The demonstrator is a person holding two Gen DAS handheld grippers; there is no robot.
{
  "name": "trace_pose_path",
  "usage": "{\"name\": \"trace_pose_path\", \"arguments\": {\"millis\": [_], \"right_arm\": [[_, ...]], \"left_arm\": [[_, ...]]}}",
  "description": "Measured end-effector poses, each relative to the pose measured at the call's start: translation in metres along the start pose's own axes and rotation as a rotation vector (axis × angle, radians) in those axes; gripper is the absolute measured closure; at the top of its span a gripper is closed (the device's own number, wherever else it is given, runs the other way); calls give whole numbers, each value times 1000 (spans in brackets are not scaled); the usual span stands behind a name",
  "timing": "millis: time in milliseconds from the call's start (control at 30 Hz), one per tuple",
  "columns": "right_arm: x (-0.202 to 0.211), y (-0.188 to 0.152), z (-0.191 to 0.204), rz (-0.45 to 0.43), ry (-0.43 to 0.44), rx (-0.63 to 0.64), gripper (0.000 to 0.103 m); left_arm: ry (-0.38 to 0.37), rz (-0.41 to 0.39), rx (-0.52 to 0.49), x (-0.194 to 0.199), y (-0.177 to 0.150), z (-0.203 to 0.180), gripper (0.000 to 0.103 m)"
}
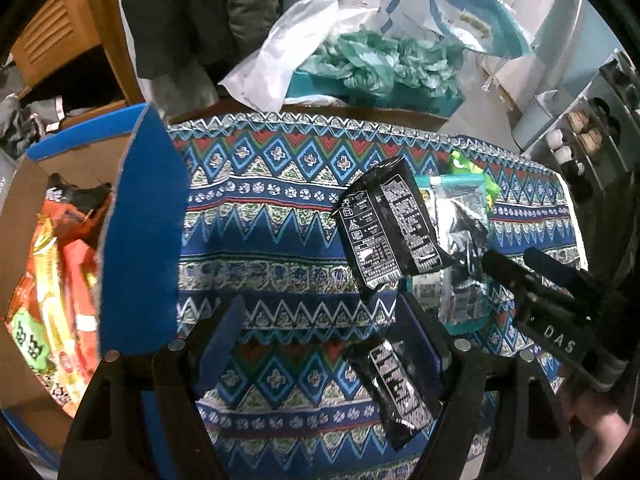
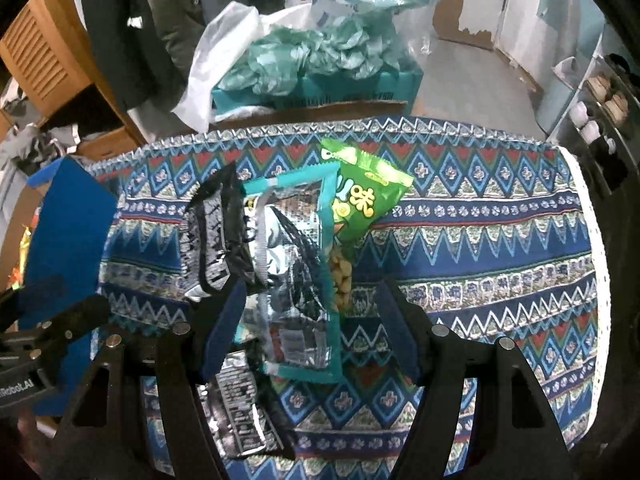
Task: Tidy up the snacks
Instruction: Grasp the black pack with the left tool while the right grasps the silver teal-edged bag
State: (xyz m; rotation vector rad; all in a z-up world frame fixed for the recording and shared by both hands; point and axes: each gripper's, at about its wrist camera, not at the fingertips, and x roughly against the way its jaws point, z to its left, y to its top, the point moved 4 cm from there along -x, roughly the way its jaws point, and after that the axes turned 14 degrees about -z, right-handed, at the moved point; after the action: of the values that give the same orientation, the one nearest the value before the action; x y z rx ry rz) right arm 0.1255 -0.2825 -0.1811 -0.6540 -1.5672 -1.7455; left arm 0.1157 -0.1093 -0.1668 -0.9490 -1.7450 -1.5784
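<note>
Patterned tablecloth: teal-edged packet lies lengthwise between the empty right gripper's spread jaws

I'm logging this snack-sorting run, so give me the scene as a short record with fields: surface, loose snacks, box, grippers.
surface: table under a patterned blue cloth
loose snacks: upper black packet, lower black packet, teal-edged clear bag, green bag, overlapping in a loose pile
box: cardboard box with blue flaps at the table's left, orange-red packets inside
left gripper: open, above the cloth beside the lower black packet
right gripper: open, over the teal-edged clear bag, not pressing it
</note>
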Motion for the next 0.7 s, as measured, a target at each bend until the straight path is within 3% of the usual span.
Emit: {"name": "trace_pose_path", "arguments": {"millis": [600,700], "right_arm": [[-46,-7,1,46,20,7,35],[-50,-8,7,55,32,11,44]], "left_arm": [[15,75,35,-47,-1,12,24],[19,80,41,-49,-2,17,24]]}}
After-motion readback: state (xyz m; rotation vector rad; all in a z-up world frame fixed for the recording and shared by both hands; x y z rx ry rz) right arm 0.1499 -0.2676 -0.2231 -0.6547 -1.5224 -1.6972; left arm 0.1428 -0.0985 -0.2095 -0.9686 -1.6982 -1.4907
